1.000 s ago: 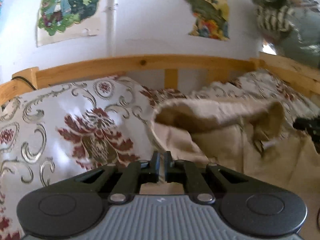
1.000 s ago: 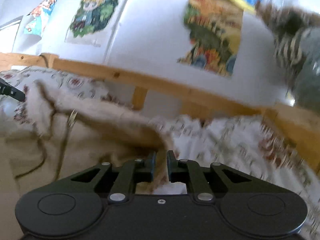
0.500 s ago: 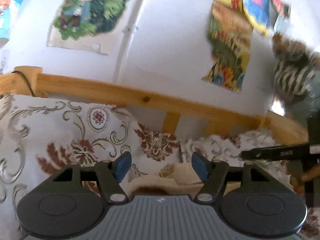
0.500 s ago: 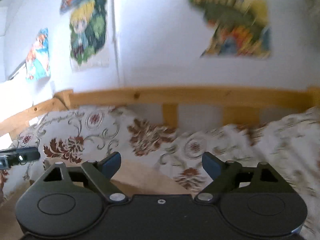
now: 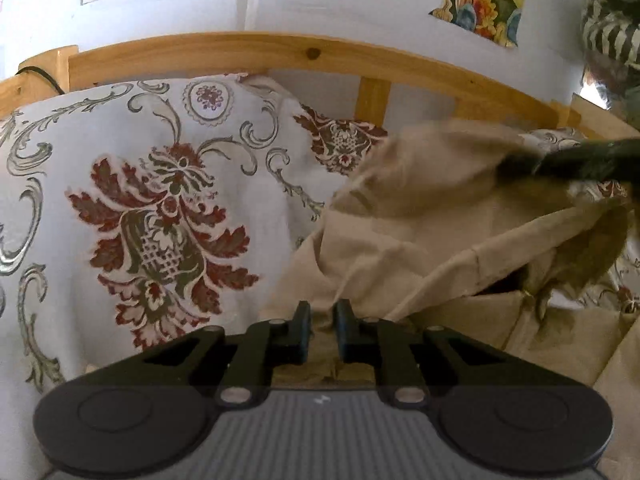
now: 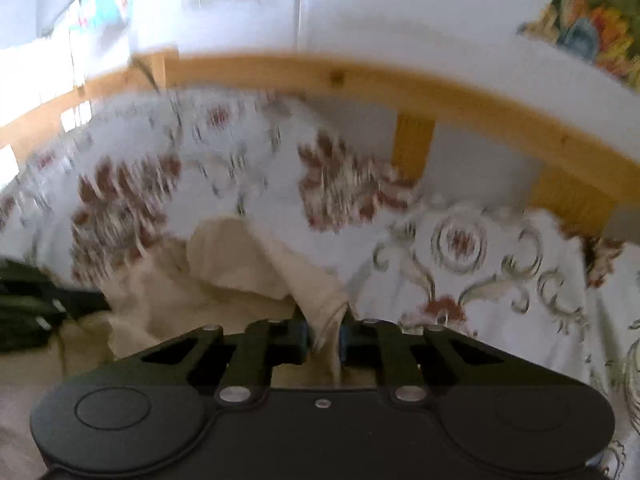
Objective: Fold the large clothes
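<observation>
A large beige garment [image 5: 432, 240] lies crumpled on the floral bedspread [image 5: 152, 208]. My left gripper [image 5: 321, 328] is shut on a fold of its near edge. In the right wrist view, which is blurred, my right gripper [image 6: 322, 336] is shut on another fold of the beige garment [image 6: 256, 264], which rises between the fingers. The right gripper also shows as a dark bar at the right of the left wrist view [image 5: 568, 164], lifting cloth. The left gripper shows at the left edge of the right wrist view [image 6: 28, 304].
A wooden bed rail [image 5: 280, 56] runs along the far side against a white wall with posters [image 5: 484, 12]. A striped stuffed toy [image 5: 608, 36] hangs at the top right. The floral bedspread [image 6: 480, 264] spreads left and right of the garment.
Both grippers were open and raised half a second ago. Now both have dropped back to the garment and closed on folds of it, the right one lifting cloth.
</observation>
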The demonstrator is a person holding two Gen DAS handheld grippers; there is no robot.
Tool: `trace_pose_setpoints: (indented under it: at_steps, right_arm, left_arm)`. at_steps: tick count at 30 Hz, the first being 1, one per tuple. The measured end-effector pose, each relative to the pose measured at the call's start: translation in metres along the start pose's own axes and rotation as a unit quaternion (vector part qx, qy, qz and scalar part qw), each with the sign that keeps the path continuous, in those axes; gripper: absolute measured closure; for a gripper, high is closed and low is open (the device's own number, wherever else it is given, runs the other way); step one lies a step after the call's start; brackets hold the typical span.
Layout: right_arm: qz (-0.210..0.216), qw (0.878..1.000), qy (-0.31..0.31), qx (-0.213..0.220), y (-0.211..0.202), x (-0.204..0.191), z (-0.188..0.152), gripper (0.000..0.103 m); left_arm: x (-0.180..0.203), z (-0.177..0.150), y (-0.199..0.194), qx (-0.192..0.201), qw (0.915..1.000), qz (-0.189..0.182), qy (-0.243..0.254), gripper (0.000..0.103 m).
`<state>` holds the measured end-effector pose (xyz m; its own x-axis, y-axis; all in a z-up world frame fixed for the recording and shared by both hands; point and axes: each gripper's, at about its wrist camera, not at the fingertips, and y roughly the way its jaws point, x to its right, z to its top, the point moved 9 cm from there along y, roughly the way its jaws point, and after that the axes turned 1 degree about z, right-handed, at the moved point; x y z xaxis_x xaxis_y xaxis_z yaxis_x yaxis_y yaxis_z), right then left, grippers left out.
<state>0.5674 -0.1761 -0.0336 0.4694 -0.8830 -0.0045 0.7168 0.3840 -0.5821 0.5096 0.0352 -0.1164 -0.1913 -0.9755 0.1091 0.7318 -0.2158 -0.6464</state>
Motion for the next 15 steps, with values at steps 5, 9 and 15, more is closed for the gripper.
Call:
trace_pose_setpoints:
  at_steps: [5, 9, 15]
  right_arm:
    - [0.015, 0.994, -0.023, 0.109, -0.086, -0.039, 0.017, 0.091]
    - [-0.026, 0.977, -0.111, 0.182, -0.163, -0.09, -0.019, 0.091]
    - [-0.079, 0.96, -0.183, 0.197, -0.227, -0.163, -0.119, 0.091]
  left_arm:
    - [0.001, -0.009, -0.041, 0.011, 0.9987, -0.026, -0.043, 0.088]
    - [-0.003, -0.033, -0.106, 0.034, 0.9935, -0.073, -0.08, 0.052]
    - [-0.021, -0.081, -0.191, 0.035, 0.9828, -0.102, -0.15, 0.016]
